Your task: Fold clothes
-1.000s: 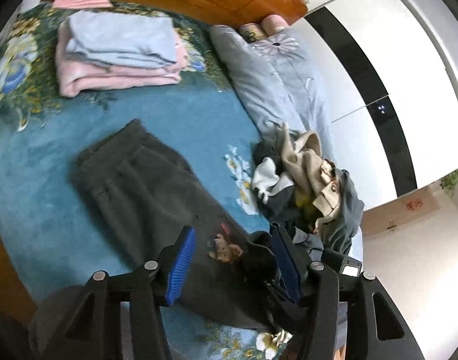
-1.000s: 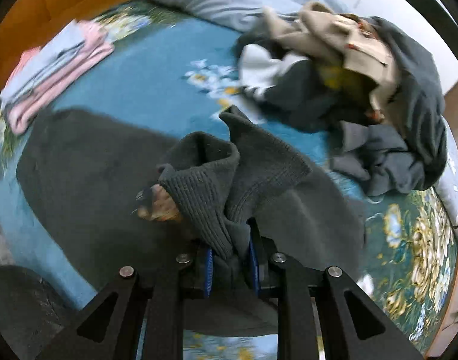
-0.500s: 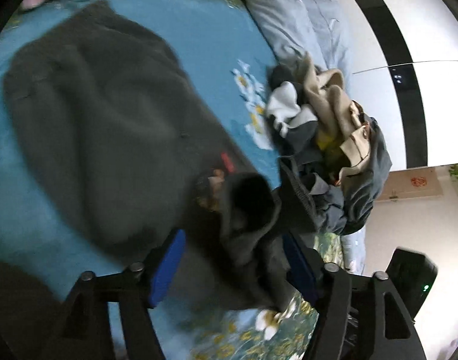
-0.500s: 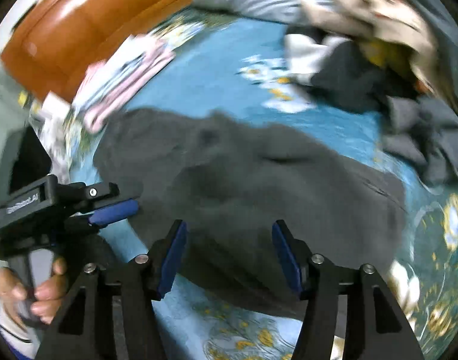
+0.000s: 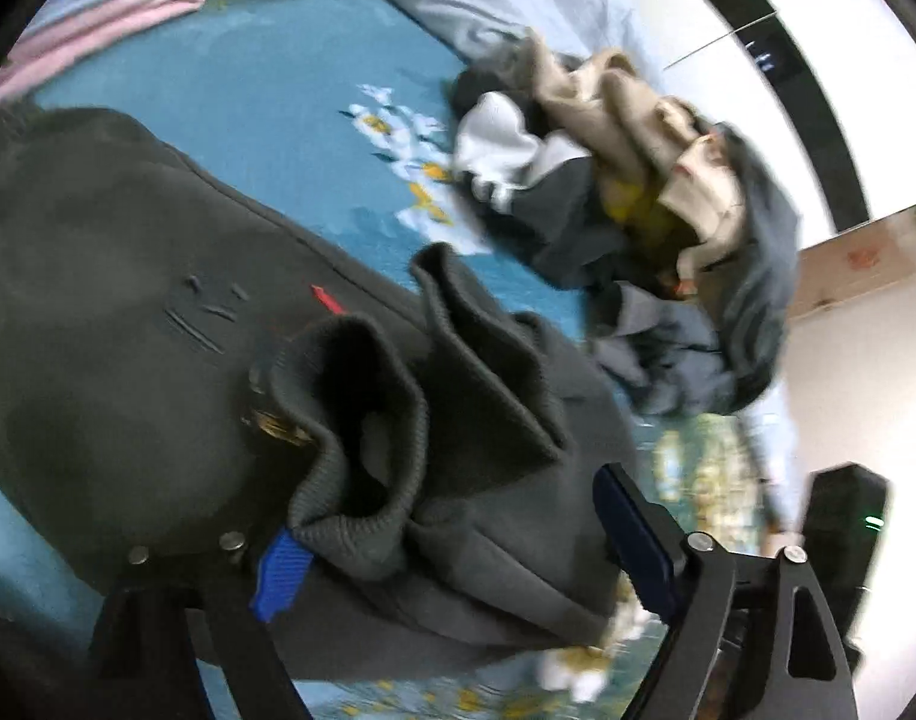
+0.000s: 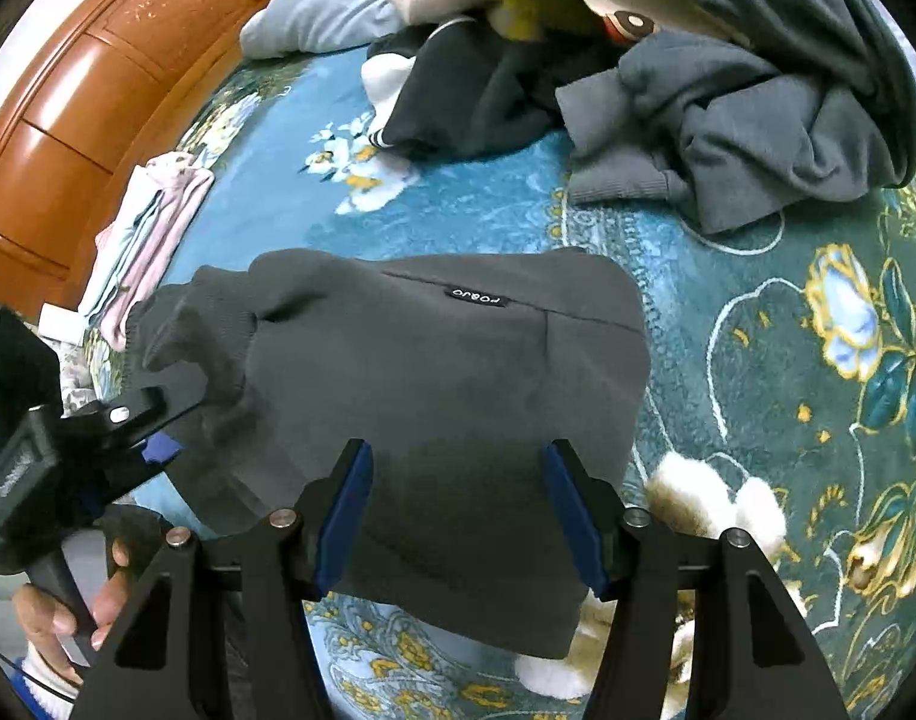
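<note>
Folding dark grey sweater on blue floral bedspread; garment lies part-folded in front of us, ribbed cuffs bunched on top. Both tongs gape, nothing held. Left gripper jaws straddle cuffs w/o pinching; right gripper hovers over near hem, its jaws just opened, cloth below not clamped. Next, we judge: flatten the 2 cuffs inward first, then grab hem at both corners & fold evenly. Unsorted pile stays well apart.

Right hand-held gripper jaws apart, just opened, above dark grey sweater on floral bedspread; left hand-held gripper at sweater cuff.
</note>
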`<state>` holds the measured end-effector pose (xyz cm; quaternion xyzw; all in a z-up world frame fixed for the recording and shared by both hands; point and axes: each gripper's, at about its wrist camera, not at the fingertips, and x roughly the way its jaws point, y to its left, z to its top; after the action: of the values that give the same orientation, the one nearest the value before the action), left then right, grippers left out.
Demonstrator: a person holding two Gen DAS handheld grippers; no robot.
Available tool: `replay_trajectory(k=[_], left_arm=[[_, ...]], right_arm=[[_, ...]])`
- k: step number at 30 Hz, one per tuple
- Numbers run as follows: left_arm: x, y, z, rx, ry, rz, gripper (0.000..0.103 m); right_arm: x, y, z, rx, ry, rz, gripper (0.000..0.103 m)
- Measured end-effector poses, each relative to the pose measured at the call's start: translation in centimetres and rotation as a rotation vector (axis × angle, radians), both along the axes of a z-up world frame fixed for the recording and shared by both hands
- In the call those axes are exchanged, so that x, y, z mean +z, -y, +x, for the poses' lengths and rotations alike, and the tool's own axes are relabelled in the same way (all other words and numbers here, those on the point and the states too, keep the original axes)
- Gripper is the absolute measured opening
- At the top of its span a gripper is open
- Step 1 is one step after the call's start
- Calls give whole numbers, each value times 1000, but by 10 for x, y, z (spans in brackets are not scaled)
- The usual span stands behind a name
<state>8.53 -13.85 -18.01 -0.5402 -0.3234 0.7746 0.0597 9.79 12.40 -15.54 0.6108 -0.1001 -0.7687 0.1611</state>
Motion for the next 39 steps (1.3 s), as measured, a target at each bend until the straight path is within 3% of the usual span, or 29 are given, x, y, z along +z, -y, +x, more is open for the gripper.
replay_trajectory(k=[1,3,4,10,12,14,17,20,23,24,25,27,29,31,39], left_arm=[[-3,3,-2,25,15,0,49],[-9,12,-4,74,50,26,27],[-11,14,-3,83,46,48,22],[17,26,18,0,-148,203,21],[-4,41,18,37,-38,140,21],[-30,56,18,100,68,165,21],[-42,68,18,162,129,221,27],[-33,68,20,112,128,213,39],[-3,102,36,138,21,250,48],[7,114,42,149,-17,263,59],[15,132,48,183,-45,246,65],[23,181,63,289,-64,161,69],[16,231,79,406,-11,75,69],[0,260,86,454,53,56,69],[-63,292,61,320,122,172,75]], right_arm=[[1,0,0,2,0,-3,61],[1,2,-2,12,-6,-7,61],[3,3,-3,18,-9,-6,61],[21,7,4,41,-51,-75,61],[26,14,5,56,-68,-114,61],[27,28,4,84,-73,-154,61],[15,54,1,119,-43,-157,61],[0,75,-1,137,-1,-167,61],[-15,86,-3,136,35,-134,61],[-17,85,-4,134,40,-133,61],[-18,84,-4,132,45,-132,61],[-16,83,-4,131,48,-130,61],[-13,81,-5,133,44,-113,61],[-8,80,-5,136,39,-95,61],[4,88,-9,130,43,-34,61]])
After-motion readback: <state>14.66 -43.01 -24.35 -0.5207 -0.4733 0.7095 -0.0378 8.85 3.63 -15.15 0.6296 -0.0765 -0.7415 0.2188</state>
